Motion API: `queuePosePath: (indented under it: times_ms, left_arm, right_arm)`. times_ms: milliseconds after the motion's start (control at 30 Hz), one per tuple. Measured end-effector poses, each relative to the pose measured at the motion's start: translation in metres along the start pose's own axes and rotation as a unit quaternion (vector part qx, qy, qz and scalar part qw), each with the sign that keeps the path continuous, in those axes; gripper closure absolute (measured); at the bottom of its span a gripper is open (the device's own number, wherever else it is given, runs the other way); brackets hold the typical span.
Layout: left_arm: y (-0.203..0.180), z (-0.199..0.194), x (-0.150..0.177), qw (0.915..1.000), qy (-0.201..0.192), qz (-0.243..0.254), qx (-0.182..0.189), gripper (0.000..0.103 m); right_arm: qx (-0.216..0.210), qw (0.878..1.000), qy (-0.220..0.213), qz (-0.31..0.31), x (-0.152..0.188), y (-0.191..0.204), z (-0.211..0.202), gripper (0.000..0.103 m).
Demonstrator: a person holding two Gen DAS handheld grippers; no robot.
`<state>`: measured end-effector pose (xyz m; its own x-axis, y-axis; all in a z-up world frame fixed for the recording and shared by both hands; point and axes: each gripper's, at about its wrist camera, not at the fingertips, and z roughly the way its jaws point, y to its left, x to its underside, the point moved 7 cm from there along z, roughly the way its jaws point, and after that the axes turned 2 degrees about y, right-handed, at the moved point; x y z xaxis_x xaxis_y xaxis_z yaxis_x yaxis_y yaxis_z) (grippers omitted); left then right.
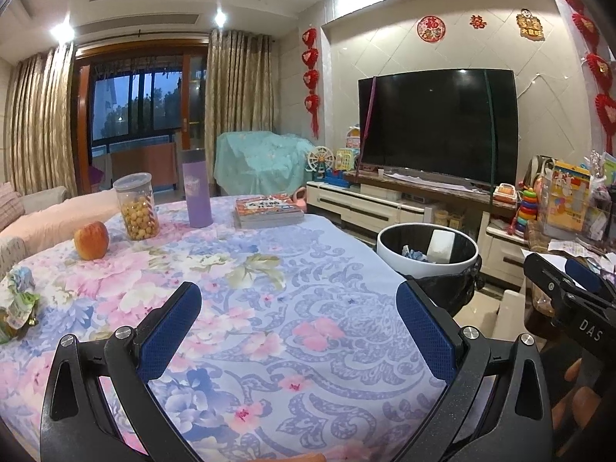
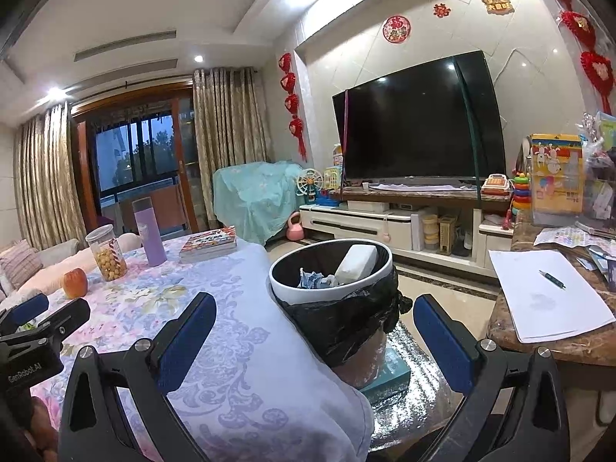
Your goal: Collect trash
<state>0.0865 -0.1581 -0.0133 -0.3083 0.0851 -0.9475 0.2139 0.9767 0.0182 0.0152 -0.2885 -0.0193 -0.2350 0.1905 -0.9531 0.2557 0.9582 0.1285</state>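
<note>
Left wrist: crumpled wrapper (image 1: pixel 17 300) far left of spread tongs (image 1: pixel 298 315)

Your crumpled wrapper (image 1: pixel 17 300) lies at the table's left edge; the black-lined white bin (image 2: pixel 331 288) already holds 2 scraps.

On the black body of the right gripper (image 1: pixel 577 288), seen at the right edge of the left wrist view, we read "DAS". On the black body of the left gripper (image 2: pixel 42 315), at the near left of the right wrist view, we read "GenRobot.AI". Other print is too small for us to read.
</note>
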Motion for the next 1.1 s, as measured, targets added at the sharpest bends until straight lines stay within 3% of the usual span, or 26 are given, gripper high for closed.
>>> queuePosePath:
  times_ms: [1100]
  left_arm:
    - [-0.0022,-0.0011,0.0040,1.0000,0.002,-0.003,0.005,0.000]
  right_arm:
    - [-0.002,1.000,-0.003,-0.001,0.0009,0.0028,-0.0004,0.000]
